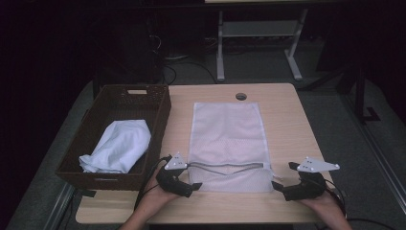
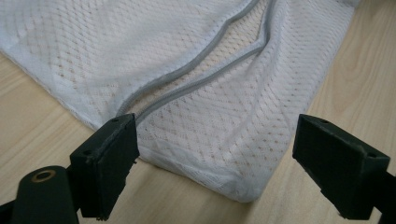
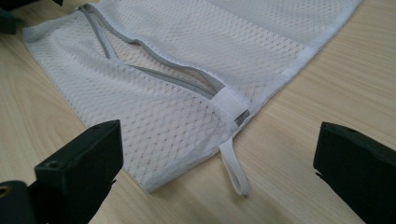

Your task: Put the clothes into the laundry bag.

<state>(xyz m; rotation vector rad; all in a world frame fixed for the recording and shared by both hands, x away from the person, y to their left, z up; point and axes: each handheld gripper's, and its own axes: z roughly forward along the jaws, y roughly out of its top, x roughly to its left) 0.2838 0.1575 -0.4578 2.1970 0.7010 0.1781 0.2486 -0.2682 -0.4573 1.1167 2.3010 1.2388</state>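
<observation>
I see L gripper point(image 1: 195, 185) & R gripper point(image 1: 276, 186), jaws apart on both, nothing held, at the 2 near corners of the mesh bag point(image 1: 229, 143); zipper point(image 2: 196, 77) partly undone.

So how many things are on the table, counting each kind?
White mesh laundry bag with a grey zipper: 1
Dark brown woven basket: 1
White crumpled cloth in the basket: 1
Black two-jaw grippers, left and right, both open: 2
Total: 5
</observation>
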